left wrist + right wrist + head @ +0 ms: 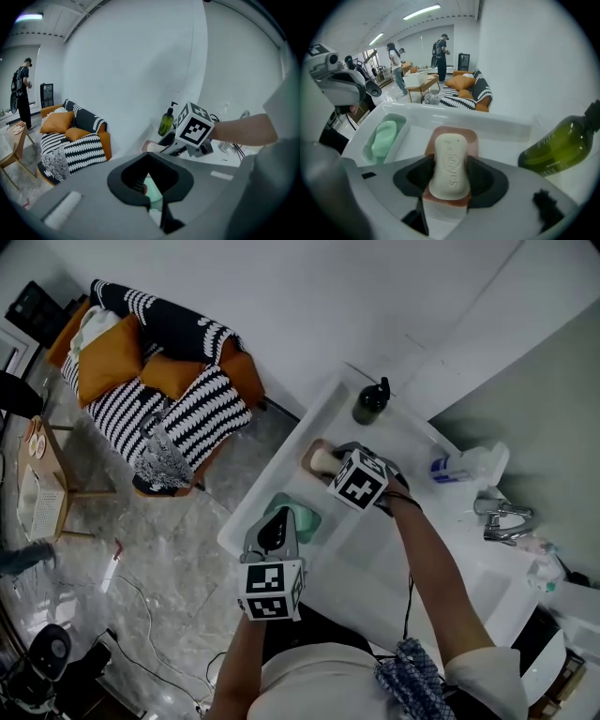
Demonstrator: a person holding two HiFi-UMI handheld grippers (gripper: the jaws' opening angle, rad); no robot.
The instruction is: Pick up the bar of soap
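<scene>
Right gripper (449, 177): jaws spread, black pads flanking the cream-white oval bar of soap (450, 164); no squeeze evident.
Soap's place: flat in a pink oval soap dish (471, 136) on the white moulded ledge (501, 127).
Left gripper (149, 185): jaws apart, empty, above a mint-green soap (384, 138).
Neighbour: dark green pump bottle (558, 145), near.
Risk: a slick bar may squirt from an off-centre pinch; pads set too low may snag the dish and drag it along.
</scene>
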